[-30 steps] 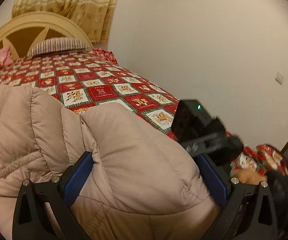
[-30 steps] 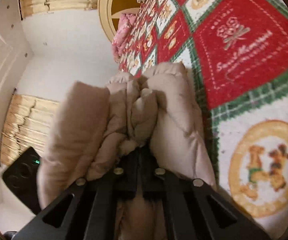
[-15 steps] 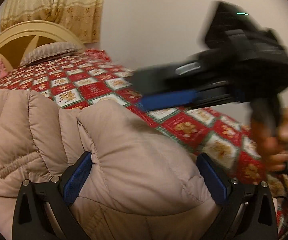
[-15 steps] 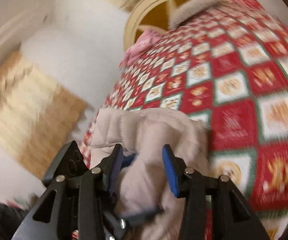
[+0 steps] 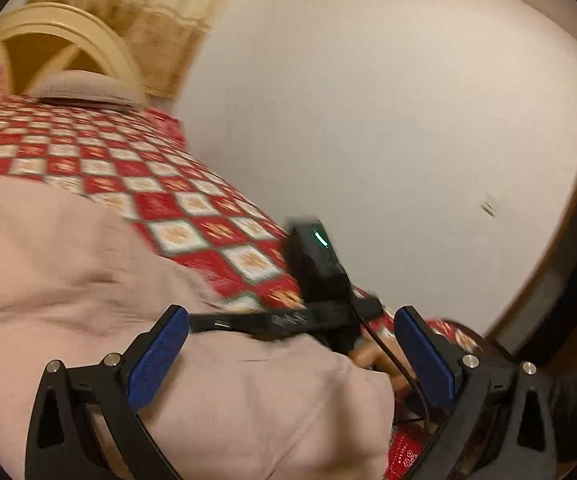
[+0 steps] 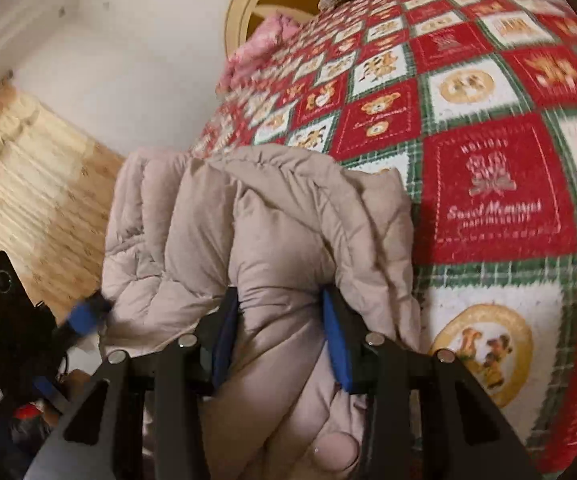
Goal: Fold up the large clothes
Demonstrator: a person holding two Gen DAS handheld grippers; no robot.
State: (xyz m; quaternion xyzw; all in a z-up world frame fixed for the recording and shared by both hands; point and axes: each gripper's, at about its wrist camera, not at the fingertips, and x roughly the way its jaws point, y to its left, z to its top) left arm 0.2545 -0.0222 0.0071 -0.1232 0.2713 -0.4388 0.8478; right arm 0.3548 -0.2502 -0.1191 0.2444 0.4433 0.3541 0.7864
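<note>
1. We see the beige puffer jacket [image 6: 272, 240] bunched on the bed, lying over the red checked quilt [image 6: 500, 184]; in the right wrist view a thick fold of it sits between the blue pads of the right tongs [image 6: 278, 334], whose jaws are closing, and the padding bulges out on both sides of them.
2. In the left wrist view the left tongs [image 5: 288, 364] stand wide apart over the jacket [image 5: 68, 280]; the fabric lies under and between the pads, yet we see neither pad pressing it.
3. The right tongs [image 5: 284, 320] cross that view just beyond the jacket's edge, smeared by motion, with a hand partly hidden behind them.
4. Far past the jacket we make out a cream headboard [image 5: 60, 44], a striped pillow [image 5: 84, 90] and a pink cushion [image 6: 256, 46]; the quilt's pattern is blurred in the left wrist view.
5. The jacket's lower part is cut off by both frames, so we cannot tell its full shape.
</note>
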